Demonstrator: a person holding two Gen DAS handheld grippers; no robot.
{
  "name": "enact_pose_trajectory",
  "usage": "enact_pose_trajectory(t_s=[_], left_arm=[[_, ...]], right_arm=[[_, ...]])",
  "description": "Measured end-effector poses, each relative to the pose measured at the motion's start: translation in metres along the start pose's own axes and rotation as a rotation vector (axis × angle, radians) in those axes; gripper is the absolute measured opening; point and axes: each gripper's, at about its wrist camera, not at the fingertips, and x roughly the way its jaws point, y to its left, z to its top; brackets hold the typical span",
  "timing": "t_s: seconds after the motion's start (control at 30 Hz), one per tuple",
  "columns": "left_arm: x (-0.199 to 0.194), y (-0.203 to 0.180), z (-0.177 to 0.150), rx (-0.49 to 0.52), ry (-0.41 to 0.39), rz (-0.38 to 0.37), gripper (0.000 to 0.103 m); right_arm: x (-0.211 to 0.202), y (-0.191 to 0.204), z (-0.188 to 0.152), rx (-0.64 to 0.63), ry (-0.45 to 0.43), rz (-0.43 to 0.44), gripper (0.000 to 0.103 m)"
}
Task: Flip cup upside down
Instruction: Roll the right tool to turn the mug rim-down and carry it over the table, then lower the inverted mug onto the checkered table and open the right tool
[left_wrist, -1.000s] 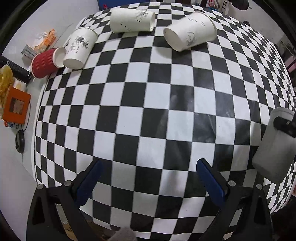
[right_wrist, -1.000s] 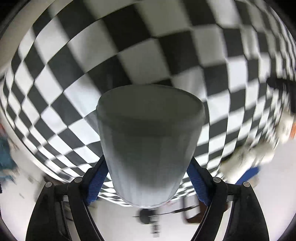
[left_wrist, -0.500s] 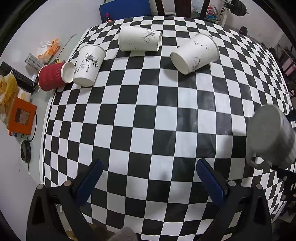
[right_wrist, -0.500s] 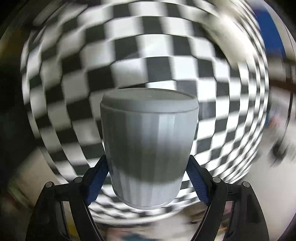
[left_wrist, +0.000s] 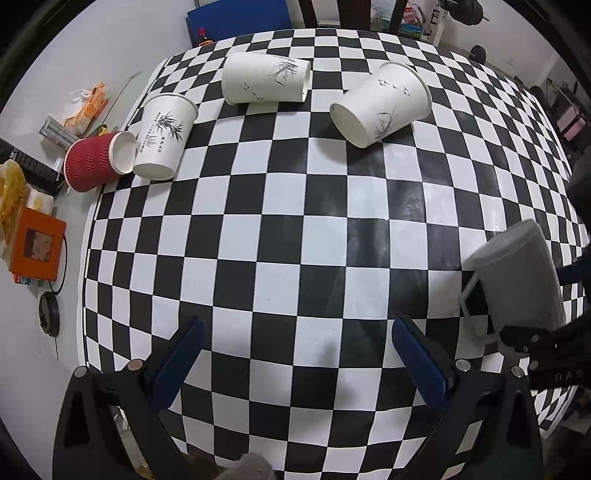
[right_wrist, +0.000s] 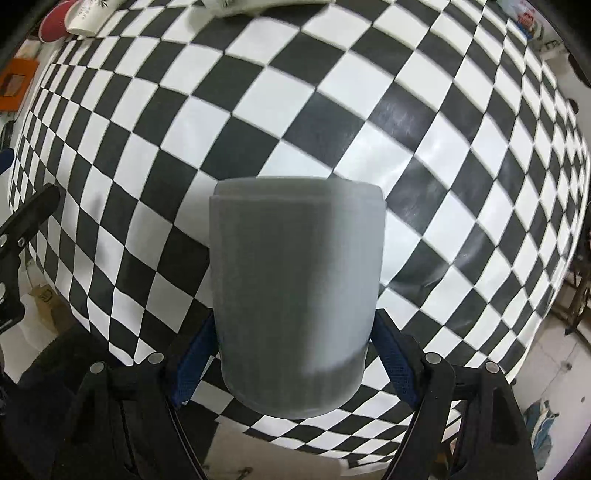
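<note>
Right gripper (right_wrist: 295, 354) clenched on grey cup (right_wrist: 295, 295), held above checkered table (right_wrist: 424, 122) near its right edge. Left gripper (left_wrist: 295, 354) released, empty, over table. Risk: smooth cup slipping from pads mid-turn, or landing tilted off table edge.

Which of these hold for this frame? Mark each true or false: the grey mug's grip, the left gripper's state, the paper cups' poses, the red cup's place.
1. The right gripper is shut on the grey mug. True.
2. The left gripper holds a paper cup. False: it is open, with nothing between its fingers.
3. All three white paper cups stand upright. False: they lie on their sides.
4. The red cup lies at the edge of the checkered table, next to a white paper cup. True.
</note>
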Motion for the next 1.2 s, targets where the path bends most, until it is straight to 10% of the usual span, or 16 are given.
enact_pose_trajectory(t_s=[0.57, 0.97, 1.2], left_arm=[[0.016, 0.010, 0.001, -0.036, 0.039, -0.004, 0.103], [0.031, 0.035, 0.030, -0.151, 0.043, -0.006, 0.103], [0.026, 0.028, 0.033, -0.117, 0.020, 0.000, 0.103]], right_arm=[[-0.009, -0.009, 0.043, 0.081, 0.000, 0.065, 0.083], [-0.072, -0.048, 0.019, 0.448, -0.700, 0.134, 0.083], [-0.051, -0.032, -0.021, 0.443, -0.817, 0.072, 0.084]])
